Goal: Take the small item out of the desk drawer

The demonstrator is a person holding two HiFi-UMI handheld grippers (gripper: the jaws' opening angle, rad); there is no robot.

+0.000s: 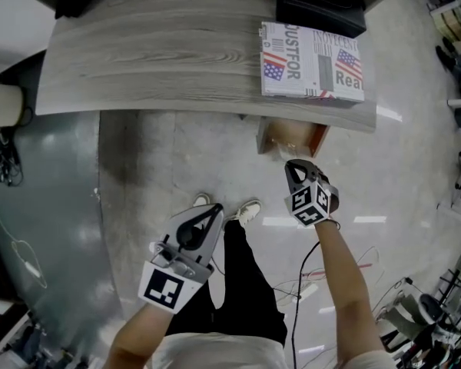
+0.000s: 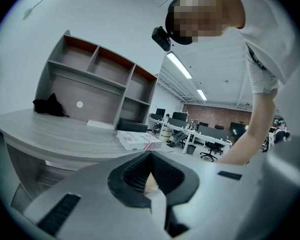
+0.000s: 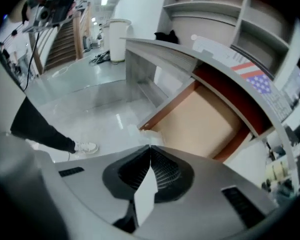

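The desk drawer (image 1: 292,138) stands pulled out under the grey wooden desk (image 1: 154,52). In the right gripper view its tan floor (image 3: 205,119) looks bare, and I see no small item in it. My right gripper (image 1: 293,165) hangs just in front of the drawer, its jaws shut (image 3: 150,148). A pale sliver shows in the seam below the pads; I cannot tell if it is a thing. My left gripper (image 1: 215,208) is held low over the floor, away from the drawer, jaws shut (image 2: 150,156) and holding nothing.
A flat box with flag print (image 1: 311,60) lies on the desk above the drawer. A black device (image 1: 323,10) sits behind it. The person's white shoes (image 1: 250,210) stand on the shiny floor between the grippers. Cables (image 1: 315,283) trail on the floor at the right.
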